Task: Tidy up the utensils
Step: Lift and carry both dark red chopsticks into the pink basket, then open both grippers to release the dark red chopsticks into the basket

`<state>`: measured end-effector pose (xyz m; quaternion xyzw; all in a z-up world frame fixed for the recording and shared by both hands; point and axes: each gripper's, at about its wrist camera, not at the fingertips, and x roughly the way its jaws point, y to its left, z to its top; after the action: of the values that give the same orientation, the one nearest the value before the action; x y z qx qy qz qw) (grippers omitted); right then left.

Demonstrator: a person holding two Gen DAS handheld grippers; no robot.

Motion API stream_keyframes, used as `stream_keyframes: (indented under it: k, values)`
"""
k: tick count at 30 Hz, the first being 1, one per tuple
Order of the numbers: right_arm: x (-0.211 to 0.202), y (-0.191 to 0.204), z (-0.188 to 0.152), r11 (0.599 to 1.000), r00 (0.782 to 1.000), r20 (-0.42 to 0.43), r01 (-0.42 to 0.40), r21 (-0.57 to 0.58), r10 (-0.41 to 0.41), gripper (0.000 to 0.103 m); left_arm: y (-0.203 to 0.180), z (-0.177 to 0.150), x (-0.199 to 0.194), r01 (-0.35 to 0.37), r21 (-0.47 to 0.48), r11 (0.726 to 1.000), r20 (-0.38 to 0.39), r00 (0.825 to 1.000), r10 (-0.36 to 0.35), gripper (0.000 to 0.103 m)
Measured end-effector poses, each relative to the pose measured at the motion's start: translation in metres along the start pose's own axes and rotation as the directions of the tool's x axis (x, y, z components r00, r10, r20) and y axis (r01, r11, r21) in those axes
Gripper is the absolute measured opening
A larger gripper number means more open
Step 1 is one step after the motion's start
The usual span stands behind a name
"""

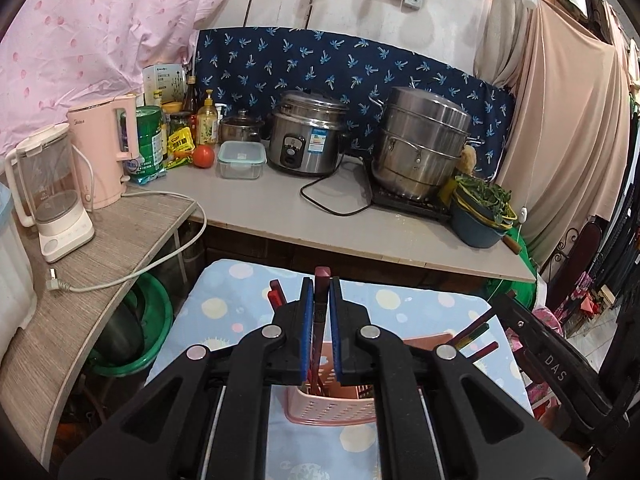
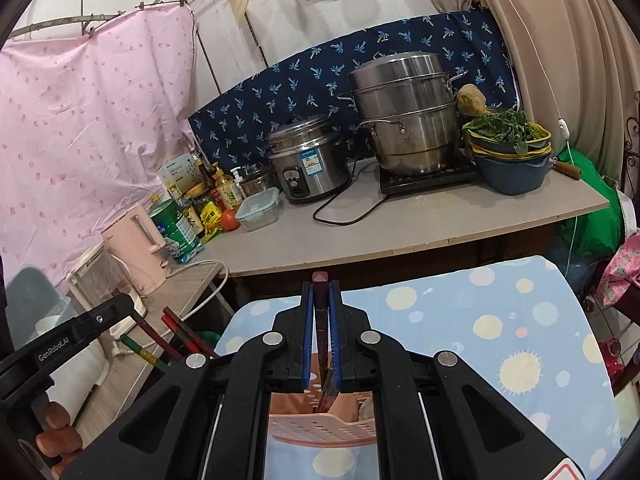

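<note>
My left gripper (image 1: 321,286) is shut on a dark red chopstick (image 1: 322,280) that stands upright, its lower end inside a pink perforated utensil basket (image 1: 332,406) on the spotted blue cloth. My right gripper (image 2: 321,290) is shut on another dark red chopstick (image 2: 321,280), its lower end in the same pink basket (image 2: 320,426). Several more red and green chopsticks (image 1: 476,334) lean out of the basket at the right of the left wrist view; they also show in the right wrist view (image 2: 168,336) at the left. The right gripper's body shows at the left view's right edge.
A grey counter (image 1: 256,196) behind holds a rice cooker (image 1: 306,132), a steel steamer pot (image 1: 422,140), a lidded box (image 1: 242,159), a tomato (image 1: 203,156), bottles, a pink kettle (image 1: 102,148) and a blue bowl of greens (image 1: 482,210). A side shelf holds a glass kettle (image 1: 48,192).
</note>
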<state>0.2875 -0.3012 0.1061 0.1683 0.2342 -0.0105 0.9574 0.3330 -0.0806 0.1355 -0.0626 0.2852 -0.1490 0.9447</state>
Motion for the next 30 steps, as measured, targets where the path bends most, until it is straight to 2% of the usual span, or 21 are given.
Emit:
stream_keyframes:
  k: [4, 5, 6, 8, 19, 26, 30]
  values:
    - [-0.003, 0.002, -0.001, 1.000, 1.000, 0.008, 0.003, -0.010, -0.003, 0.012, 0.000, -0.002, -0.001, 0.000, 0.000, 1.000, 0.003, 1.000, 0.000, 0.009]
    - [-0.004, 0.002, -0.001, 1.000, 1.000, 0.008, 0.003, -0.010, -0.003, 0.013, 0.000, -0.002, -0.002, -0.002, -0.001, 1.000, 0.002, 1.000, 0.002, 0.012]
    - [-0.004, 0.002, -0.001, 1.000, 1.000, 0.008, 0.003, -0.010, -0.003, 0.014, 0.000, -0.002, -0.001, -0.002, -0.002, 1.000, 0.002, 1.000, 0.002, 0.022]
    - [-0.006, 0.003, -0.001, 1.000, 1.000, 0.014, 0.005, -0.004, -0.004, 0.024, 0.001, -0.003, -0.005, -0.011, -0.008, 1.000, 0.013, 1.000, 0.011, 0.036]
    - [-0.031, 0.014, -0.009, 0.999, 1.000, 0.021, -0.001, -0.053, 0.002, 0.025, -0.006, -0.014, -0.025, -0.082, 0.049, 0.995, 0.026, 0.996, 0.081, 0.037]
    - [-0.055, 0.026, -0.030, 0.994, 1.000, 0.011, -0.003, -0.112, 0.005, 0.029, -0.014, -0.034, -0.040, -0.133, 0.107, 0.985, 0.014, 0.991, 0.132, 0.037]
    - [-0.071, 0.032, -0.047, 0.990, 1.000, -0.007, -0.005, -0.138, 0.004, 0.030, -0.013, -0.049, -0.051, -0.135, 0.118, 0.984, 0.002, 0.991, 0.136, 0.037]
